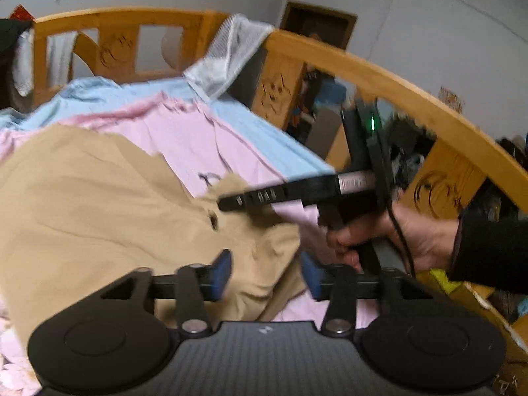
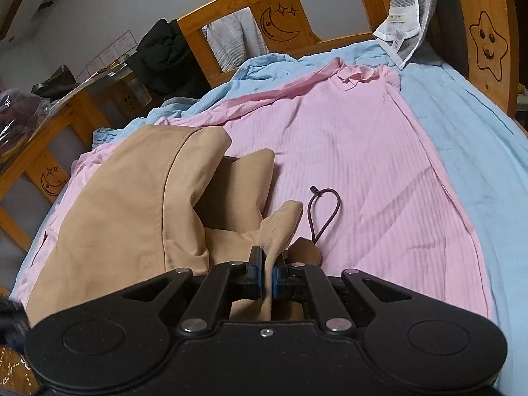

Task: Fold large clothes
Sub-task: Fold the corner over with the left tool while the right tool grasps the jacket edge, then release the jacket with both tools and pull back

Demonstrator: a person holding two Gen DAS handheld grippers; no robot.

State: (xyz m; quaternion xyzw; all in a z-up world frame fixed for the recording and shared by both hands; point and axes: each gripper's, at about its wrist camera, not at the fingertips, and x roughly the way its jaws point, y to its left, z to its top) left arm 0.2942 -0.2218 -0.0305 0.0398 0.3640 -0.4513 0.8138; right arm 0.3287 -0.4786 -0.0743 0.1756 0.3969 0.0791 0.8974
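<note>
The right gripper (image 2: 268, 275) is pinching a thin flap of the tan garment (image 2: 132, 198); the left gripper (image 1: 265, 275) is spread, so the fabric could be slipping free near the bed's near edge.

We see soft, even indoor light in both views, with no glare. The left wrist view is smeared by motion — the right gripper (image 1: 227, 203), the hand (image 1: 389, 241) holding it and the tan garment (image 1: 99, 198) are blurred. The right wrist view is sharper; faint shadows cross the pink sheet (image 2: 379, 181). Fisheye distortion bows the wooden bed rail (image 1: 396, 85) — the corners darken.
</note>
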